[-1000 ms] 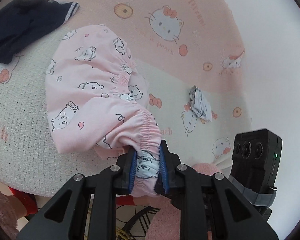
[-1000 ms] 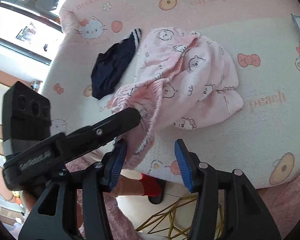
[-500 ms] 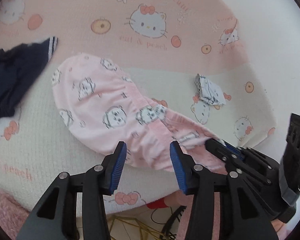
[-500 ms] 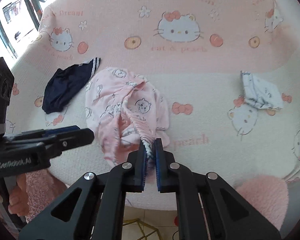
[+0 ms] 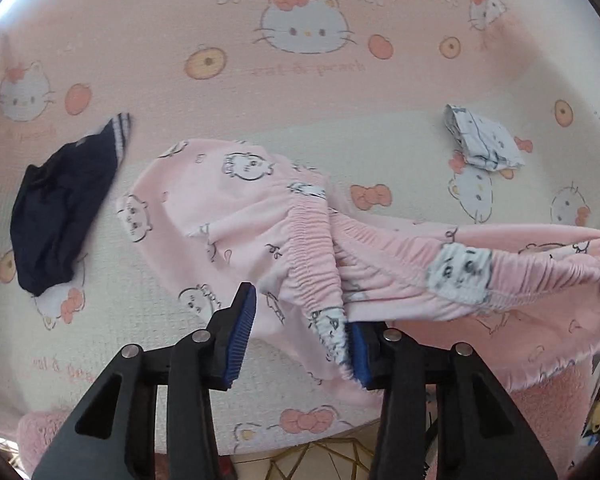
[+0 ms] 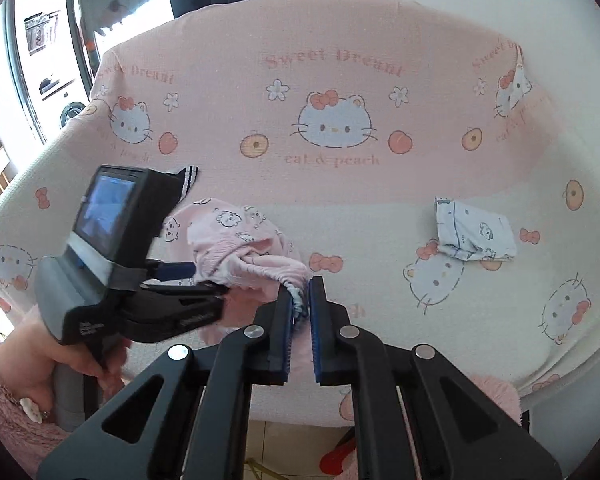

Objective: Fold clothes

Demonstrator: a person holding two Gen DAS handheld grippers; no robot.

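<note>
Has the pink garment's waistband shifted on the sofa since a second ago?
Yes. The pink garment's waistband, pinched by the right gripper, has been pulled rightward, away from the navy garment and toward the folded white piece.

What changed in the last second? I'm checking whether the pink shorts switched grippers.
Yes: the left gripper let go of the pink shorts and is closing beside the waistband; the right gripper clamped it and lifted. Navy garment and folded white piece stayed put.

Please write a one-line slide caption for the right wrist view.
Right gripper clamps the waistband of the pink pyjama shorts over a cat-print sofa cover; left gripper alongside.
</note>
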